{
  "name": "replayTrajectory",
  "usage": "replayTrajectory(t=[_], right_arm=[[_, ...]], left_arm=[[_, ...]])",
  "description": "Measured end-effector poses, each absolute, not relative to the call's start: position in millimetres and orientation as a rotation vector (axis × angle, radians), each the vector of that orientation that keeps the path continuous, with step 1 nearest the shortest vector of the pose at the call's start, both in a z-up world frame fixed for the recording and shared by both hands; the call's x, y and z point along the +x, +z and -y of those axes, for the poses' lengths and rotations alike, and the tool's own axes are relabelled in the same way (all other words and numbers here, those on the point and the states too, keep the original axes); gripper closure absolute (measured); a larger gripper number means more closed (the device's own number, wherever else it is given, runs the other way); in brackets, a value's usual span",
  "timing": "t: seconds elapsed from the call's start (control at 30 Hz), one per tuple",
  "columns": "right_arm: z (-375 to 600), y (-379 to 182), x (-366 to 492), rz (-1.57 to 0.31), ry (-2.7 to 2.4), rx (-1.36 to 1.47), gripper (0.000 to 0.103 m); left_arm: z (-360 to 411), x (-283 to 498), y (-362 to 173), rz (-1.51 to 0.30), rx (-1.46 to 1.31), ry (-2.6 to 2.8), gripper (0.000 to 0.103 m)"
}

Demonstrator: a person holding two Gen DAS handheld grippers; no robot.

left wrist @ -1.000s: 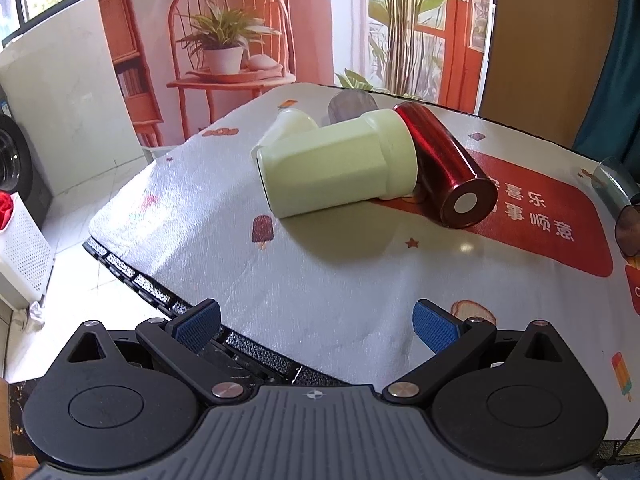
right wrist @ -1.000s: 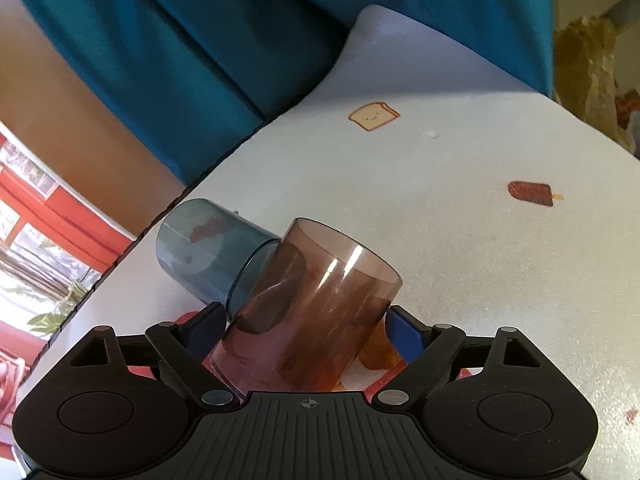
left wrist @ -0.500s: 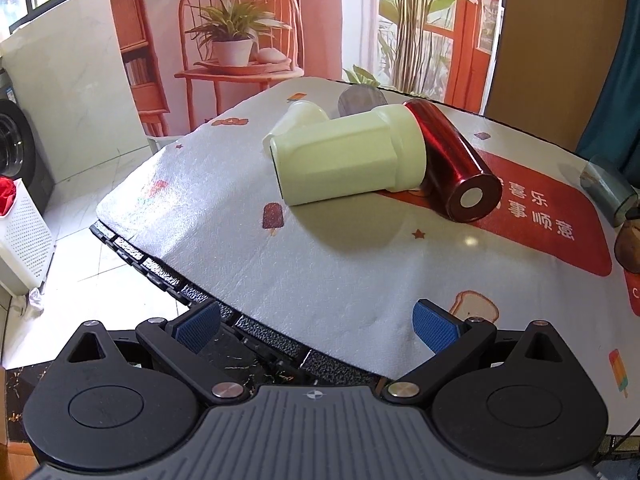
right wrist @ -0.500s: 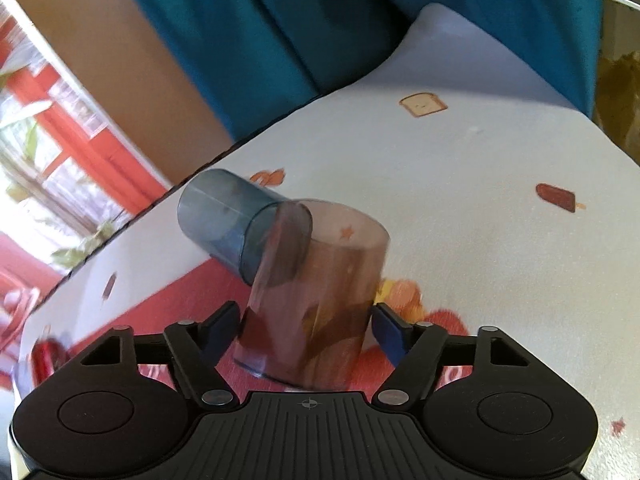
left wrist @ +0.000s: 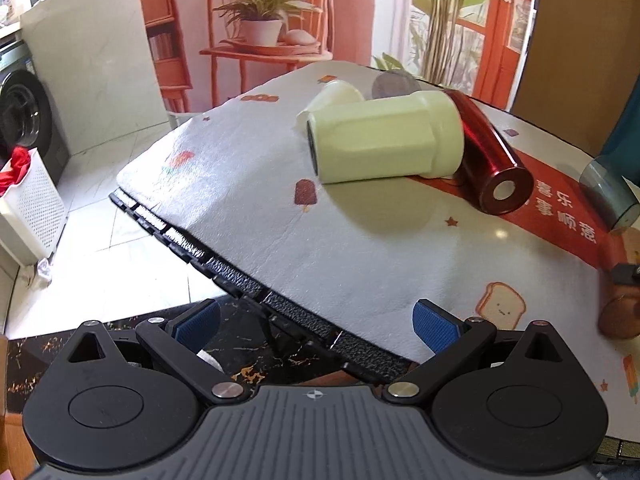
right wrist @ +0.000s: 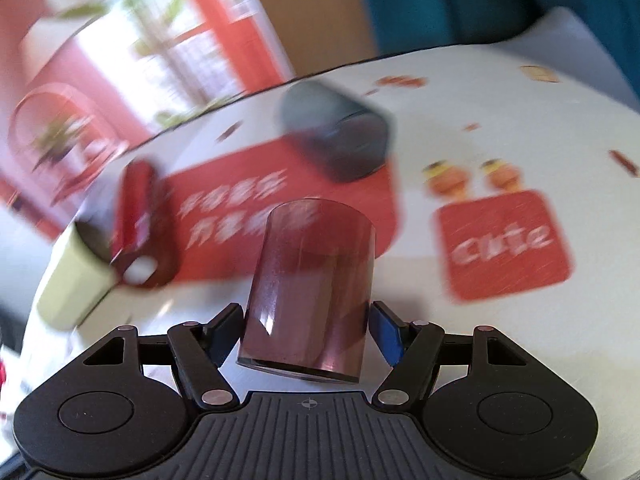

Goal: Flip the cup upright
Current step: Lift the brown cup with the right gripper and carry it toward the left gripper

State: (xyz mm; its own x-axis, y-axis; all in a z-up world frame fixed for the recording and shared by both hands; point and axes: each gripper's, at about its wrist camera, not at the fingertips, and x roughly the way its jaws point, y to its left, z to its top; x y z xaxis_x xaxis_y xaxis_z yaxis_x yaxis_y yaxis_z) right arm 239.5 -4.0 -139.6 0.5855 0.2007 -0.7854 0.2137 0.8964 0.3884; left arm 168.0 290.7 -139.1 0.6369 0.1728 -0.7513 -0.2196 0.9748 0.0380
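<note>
Left wrist view, left to right: the left gripper (left wrist: pixel 316 322) hangs off the table edge with its blue pads (left wrist: pixel 198 322) wide apart and nothing between them; compared with half a second ago the table (left wrist: pixel 280 240) sits farther off and more of its black edge and the floor shows. On the cloth lie a pale green cup (left wrist: pixel 386 142) on its side, a small cream cup (left wrist: pixel 340 94) behind it, a red metallic cup (left wrist: pixel 490 160) touching the green one, and a blue-grey translucent cup (left wrist: pixel 608 192) at the right margin. Right wrist view, left to right: the green cup (right wrist: pixel 70 284) and the red cup (right wrist: pixel 138 216) appear blurred at left; the right gripper (right wrist: pixel 306 330) is clamped on the brown translucent cup (right wrist: pixel 310 292) near its base. This cup, lying tilted against the blue-grey cup (right wrist: pixel 340 132) one second ago, now points away from the camera over the table, clear of its neighbour, which lies well beyond it. Heavy background blur indicates fast camera motion.
</note>
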Motion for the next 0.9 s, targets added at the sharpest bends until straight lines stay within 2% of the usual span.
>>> replayTrajectory(t=[0.37, 0.73, 0.9], right_arm=[[-75.5, -129.6, 234.4, -1.005, 0.232, 0.399, 0.037], [-73.4, -127.1, 233.7, -0.979, 0.262, 0.362, 0.036], [-66.1, -111.0, 220.7, -0.905, 0.279, 0.298, 0.014]], left_arm=[[-305.5, 161.5, -145.2, -0.860, -0.080, 0.270, 0.000], [-306.9, 161.0, -148.3, -0.865, -0.093, 0.284, 0.000], [-302.9, 156.1, -146.9, -0.856, -0.080, 0.281, 0.000]])
